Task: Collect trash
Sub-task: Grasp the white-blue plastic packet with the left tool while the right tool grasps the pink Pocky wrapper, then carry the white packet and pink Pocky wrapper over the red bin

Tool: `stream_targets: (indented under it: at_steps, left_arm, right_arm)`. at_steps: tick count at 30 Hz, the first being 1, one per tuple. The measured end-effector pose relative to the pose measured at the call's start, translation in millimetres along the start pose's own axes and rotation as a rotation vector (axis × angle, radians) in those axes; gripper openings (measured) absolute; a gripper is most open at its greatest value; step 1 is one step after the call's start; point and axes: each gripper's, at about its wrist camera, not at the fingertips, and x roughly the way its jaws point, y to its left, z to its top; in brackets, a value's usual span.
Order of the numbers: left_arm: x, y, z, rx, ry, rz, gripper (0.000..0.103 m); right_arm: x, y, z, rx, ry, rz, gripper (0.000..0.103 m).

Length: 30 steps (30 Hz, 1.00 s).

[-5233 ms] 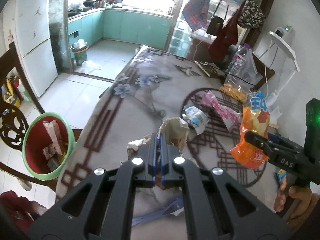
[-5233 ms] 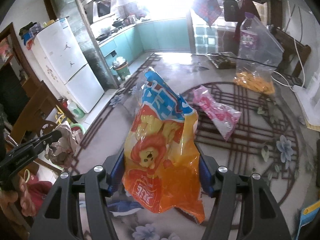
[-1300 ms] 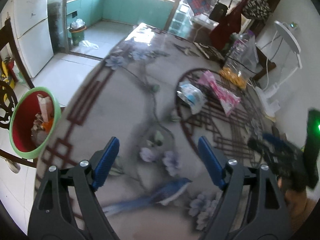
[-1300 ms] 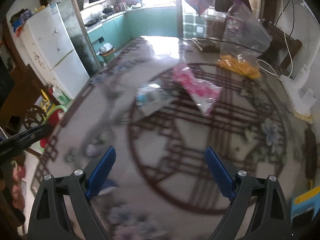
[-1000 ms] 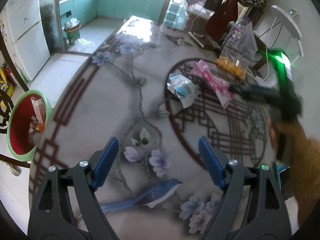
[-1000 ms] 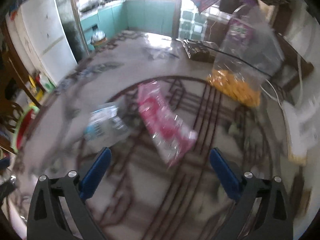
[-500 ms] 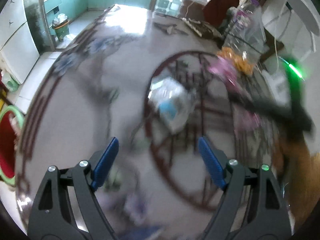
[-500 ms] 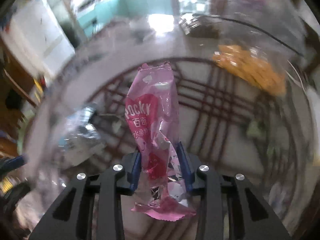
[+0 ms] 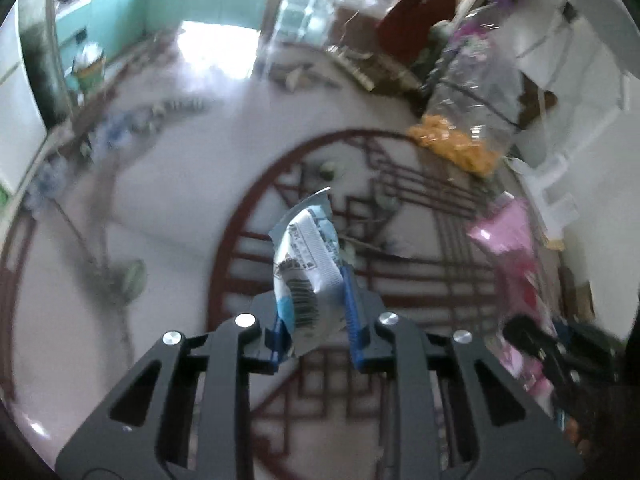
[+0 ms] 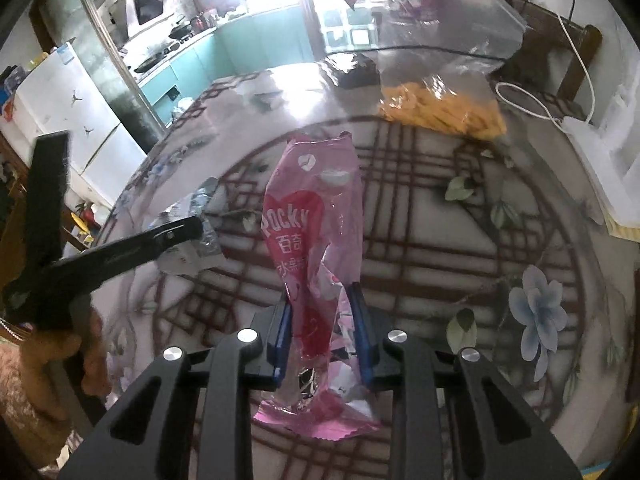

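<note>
On the patterned surface (image 10: 500,264) of a kitchen-side room, the right gripper (image 10: 322,328) clamps a pink Pocky wrapper (image 10: 316,232). The left gripper (image 9: 312,316) is closing on a blue-white wrapper (image 9: 308,264). Pickup step; next, likely carrying both to a bin.

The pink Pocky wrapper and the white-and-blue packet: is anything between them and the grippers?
Nothing visible. The right gripper is shut on the pink Pocky wrapper; the left gripper's jaws are closing with the white-and-blue packet between them.

Right gripper (image 10: 322,330) is clamping the pink Pocky wrapper (image 10: 316,240) above the surface (image 10: 440,272); left gripper (image 10: 192,228) is closing on a blurred wrapper (image 10: 188,256).
</note>
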Motion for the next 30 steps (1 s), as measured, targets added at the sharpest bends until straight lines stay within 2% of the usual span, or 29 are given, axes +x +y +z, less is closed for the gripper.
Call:
stream_targets:
  at_steps: [4,9,15,18,23,30]
  left_arm:
    - [-52,0,-13,0.028,-0.029,0.011,0.023]
    - [-103,12,-46,-0.026,-0.042,0.026,0.023]
    - [-140,15,-81,-0.071,-0.068,0.027,0.023]
    - [-154,14,-85,-0.063,-0.097,0.041,0.024]
    - [-190,19,-94,-0.032,-0.162,0.113,0.024]
    - [-218,38,-101,-0.06,-0.213,0.178,0.024]
  right_arm:
    - [-10,25,-9,-0.002,-0.001,0.039,0.026]
    - [-21,57,-32,-0.023,0.013,0.082,0.026]
    - [-35,88,-50,-0.085,0.016,0.081,0.026]
    - [-41,101,-54,-0.106,0.009,0.095,0.026]
    - [-46,121,-56,-0.127,0.004,0.12,0.026]
    - [-55,144,-62,-0.173,-0.024,0.142,0.026]
